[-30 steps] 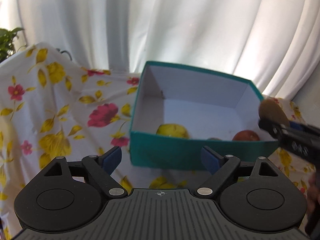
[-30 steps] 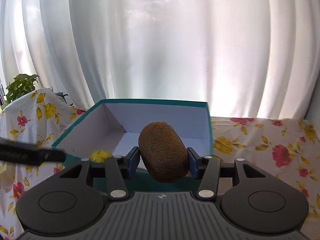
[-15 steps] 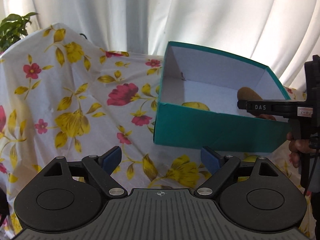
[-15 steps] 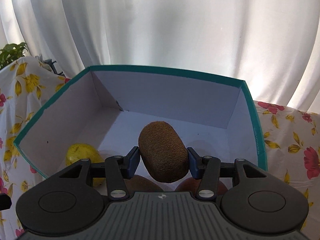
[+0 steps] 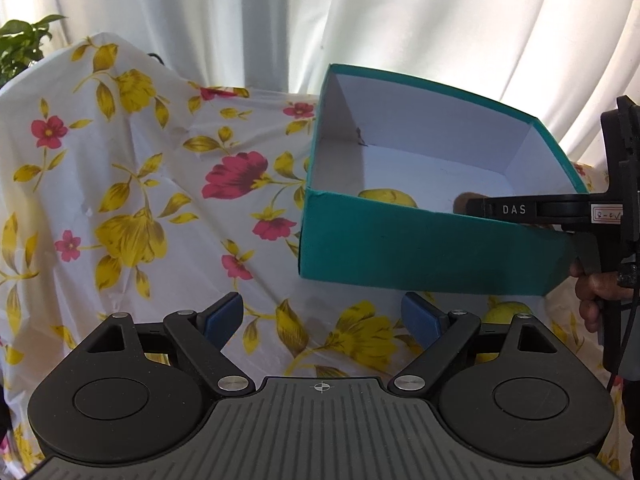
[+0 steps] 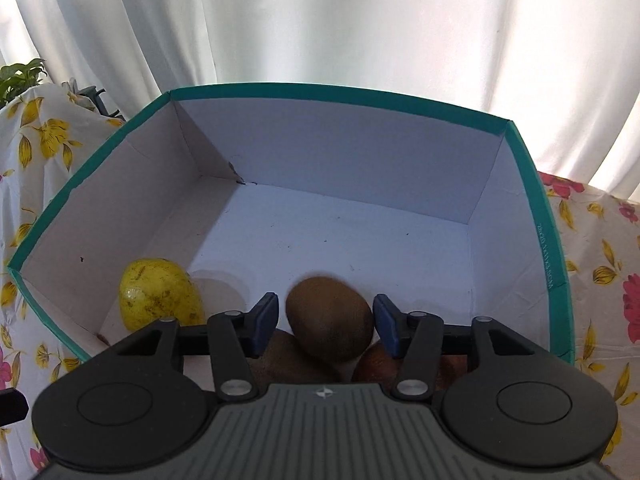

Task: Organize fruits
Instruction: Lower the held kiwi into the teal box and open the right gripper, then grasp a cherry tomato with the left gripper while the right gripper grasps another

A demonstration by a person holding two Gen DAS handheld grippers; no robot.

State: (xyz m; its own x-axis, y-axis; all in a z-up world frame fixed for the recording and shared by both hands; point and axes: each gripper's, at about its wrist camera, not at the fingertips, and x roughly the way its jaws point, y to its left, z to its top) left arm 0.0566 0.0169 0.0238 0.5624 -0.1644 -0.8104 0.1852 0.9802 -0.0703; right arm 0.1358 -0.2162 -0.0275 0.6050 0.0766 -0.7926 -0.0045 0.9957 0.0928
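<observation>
Now we are in the release step: our right gripper (image 6: 326,322) hangs just inside the near wall of the teal box (image 6: 546,248), its jaws opening, with the kiwi (image 6: 330,318) still between the blue pads but small gaps showing on both sides, so it looks let go rather than held. The kiwi sits on top of other fruit at the near wall, a second brown one (image 6: 286,354) to its left and a reddish one (image 6: 378,362) to its right, both half hidden under the gripper. Further left along that wall lies a yellow fruit (image 6: 160,300); the far half of the box floor is bare. Our left gripper (image 5: 322,318) waits wide open and empty over the flowered cloth (image 5: 132,208) in front of the box. Just outside the box's near right corner, a yellow fruit (image 5: 502,314) peeks out on the cloth. Next, we judge, the right gripper should lift straight out without nudging the pile, then that loose fruit gets fetched.
</observation>
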